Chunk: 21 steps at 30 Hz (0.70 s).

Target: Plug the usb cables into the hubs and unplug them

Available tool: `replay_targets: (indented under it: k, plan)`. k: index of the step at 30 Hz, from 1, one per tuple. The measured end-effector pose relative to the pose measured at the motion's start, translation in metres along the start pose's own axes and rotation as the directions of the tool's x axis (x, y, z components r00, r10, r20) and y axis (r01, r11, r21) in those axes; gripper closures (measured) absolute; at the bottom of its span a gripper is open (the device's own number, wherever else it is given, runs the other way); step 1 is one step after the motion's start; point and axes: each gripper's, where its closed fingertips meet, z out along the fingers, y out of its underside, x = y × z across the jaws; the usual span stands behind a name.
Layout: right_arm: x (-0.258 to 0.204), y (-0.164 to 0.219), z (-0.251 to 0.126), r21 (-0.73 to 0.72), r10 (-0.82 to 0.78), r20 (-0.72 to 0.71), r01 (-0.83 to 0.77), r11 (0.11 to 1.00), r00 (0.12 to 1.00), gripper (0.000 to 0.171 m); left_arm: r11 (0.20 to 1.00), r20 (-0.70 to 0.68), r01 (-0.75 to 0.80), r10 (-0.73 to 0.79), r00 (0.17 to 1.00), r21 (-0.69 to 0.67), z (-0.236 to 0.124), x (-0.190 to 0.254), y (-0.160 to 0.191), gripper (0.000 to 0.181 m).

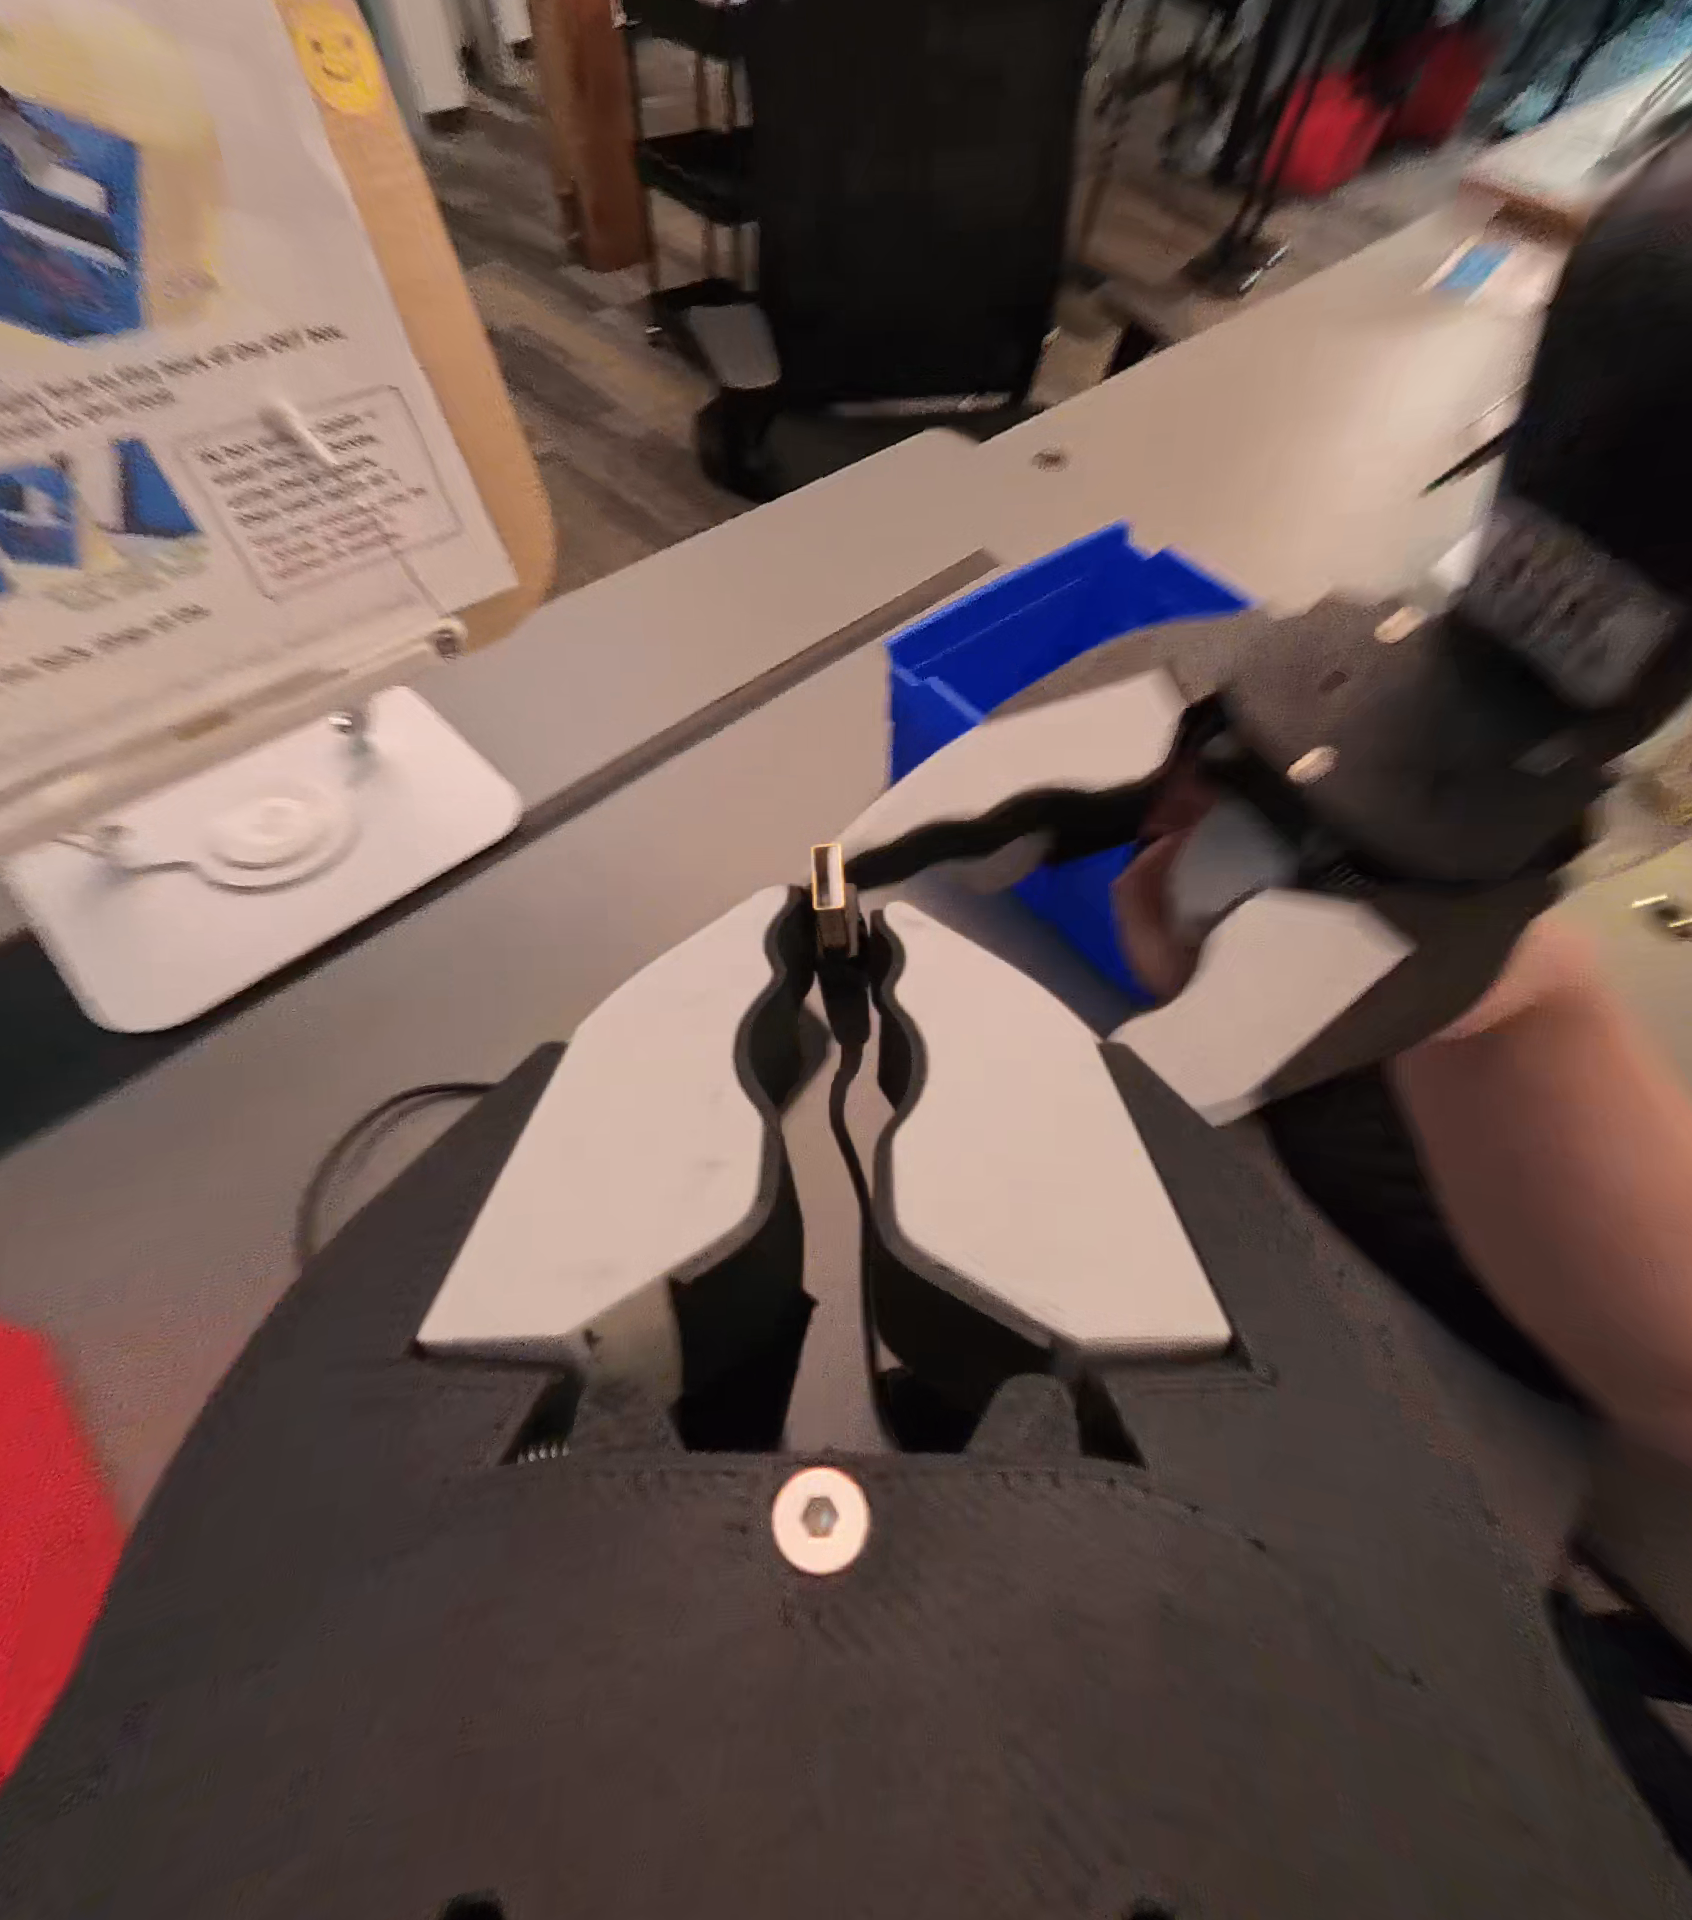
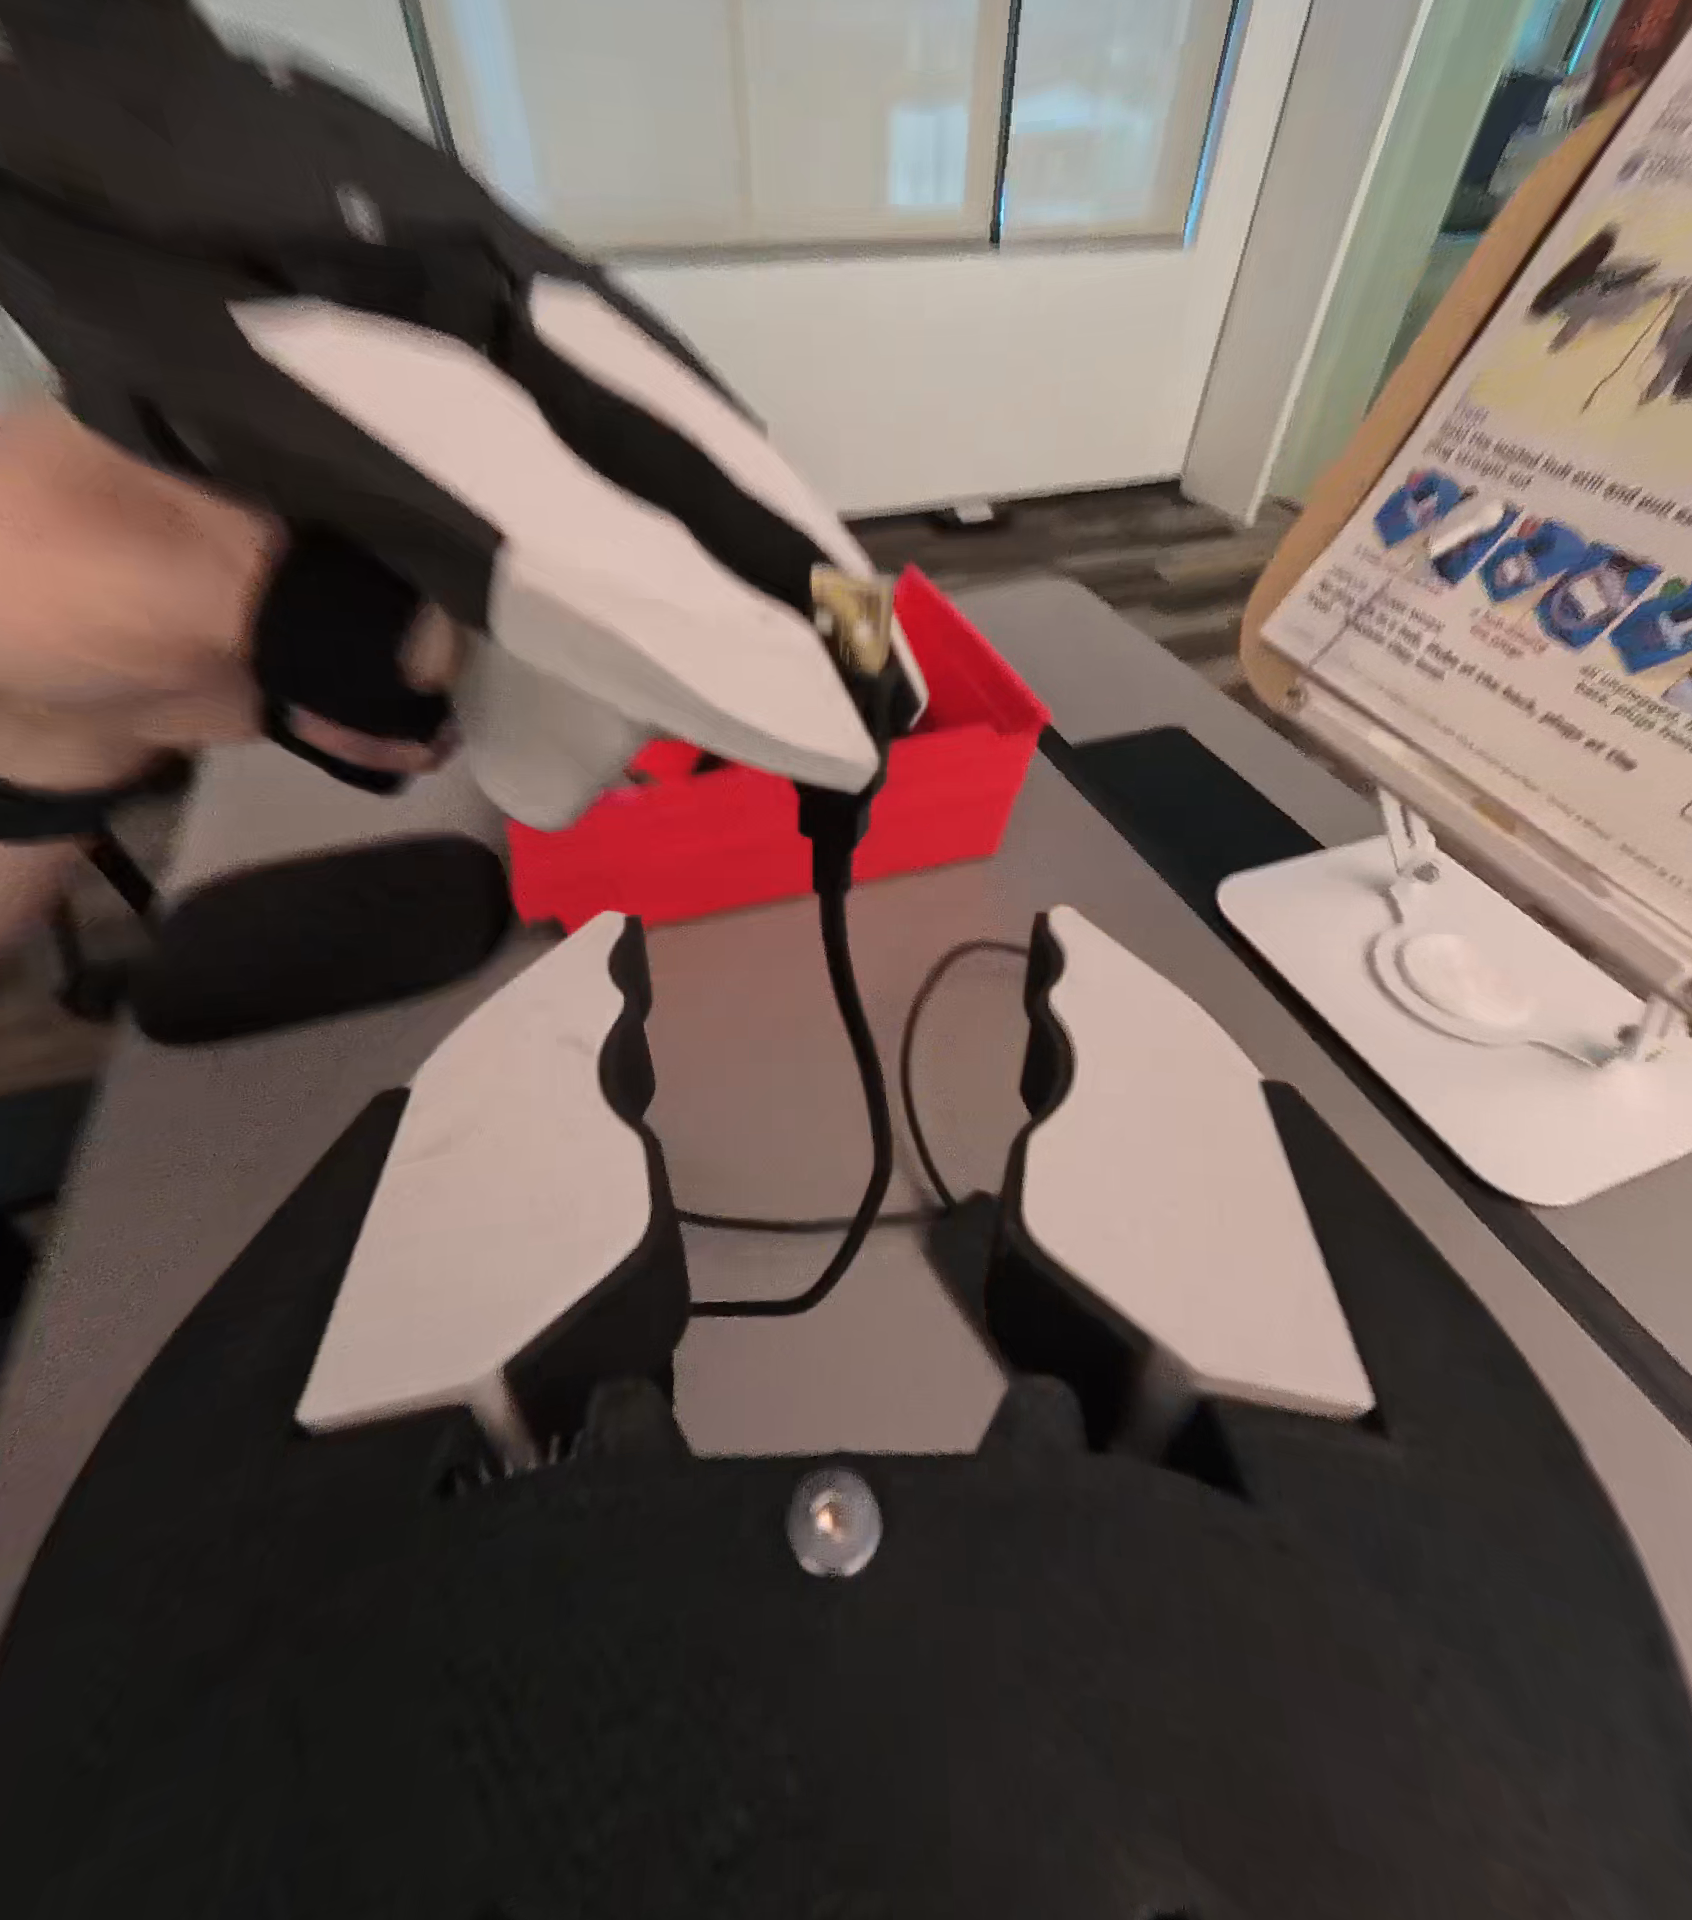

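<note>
L gripper (image 1: pixel 837 925) pinches USB plug (image 1: pixel 829 899); R gripper (image 2: pixel 837 935) fingers apart.

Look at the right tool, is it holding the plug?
No, the right tool is open with nothing between its fingers, and the USB plug is pinched in the left tool above the red bin.
</note>
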Motion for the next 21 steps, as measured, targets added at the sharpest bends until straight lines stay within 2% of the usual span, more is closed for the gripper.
replay_targets:
  k: [1, 3, 5, 8, 9, 14, 17, 21]
  plan:
    - [0.0, 0.01, 0.011, -0.036, -0.029, -0.012, 0.029, 0.999, 0.999, 0.1, 0.999, -0.049, 0.039, -0.037, 0.998, 0.023, 0.0, 0.002, -0.001, 0.172]
    - [-0.005, 0.018, 0.028, -0.037, -0.068, 0.003, 0.068, 0.997, 0.998, 0.135, 0.997, -0.122, 0.059, -0.053, 0.991, 0.052, -0.003, 0.009, -0.001, 0.172]
    - [-0.018, 0.017, 0.032, 0.012, -0.099, 0.081, 0.098, 0.995, 0.992, 0.171, 0.994, -0.141, 0.071, -0.06, 0.988, 0.078, -0.009, 0.007, -0.001, 0.172]
    - [-0.022, 0.007, 0.024, 0.038, -0.052, 0.117, 0.048, 0.998, 0.992, 0.171, 0.979, -0.219, 0.157, -0.126, 0.967, 0.13, -0.024, 0.0, -0.003, 0.169]
    - [-0.022, 0.003, 0.019, 0.044, -0.065, 0.106, 0.061, 0.997, 0.992, 0.171, 0.971, -0.26, 0.189, -0.146, 0.954, 0.146, -0.028, -0.002, -0.004, 0.161]
    - [-0.018, 0.013, 0.014, -0.088, -0.155, 0.037, 0.158, 0.984, 0.987, 0.171, 0.957, -0.447, 0.279, -0.214, 0.868, 0.083, -0.028, 0.0, 0.006, 0.148]
    - [-0.01, 0.025, 0.015, -0.169, -0.191, 0.009, 0.189, 0.967, 0.982, 0.17, 0.96, -0.531, 0.279, -0.224, 0.818, 0.025, -0.021, 0.006, 0.014, 0.149]
    - [-0.001, 0.043, 0.021, -0.27, -0.228, -0.009, 0.217, 0.938, 0.974, 0.17, 0.98, -0.521, 0.197, -0.184, 0.834, -0.03, -0.001, 0.009, 0.028, 0.151]
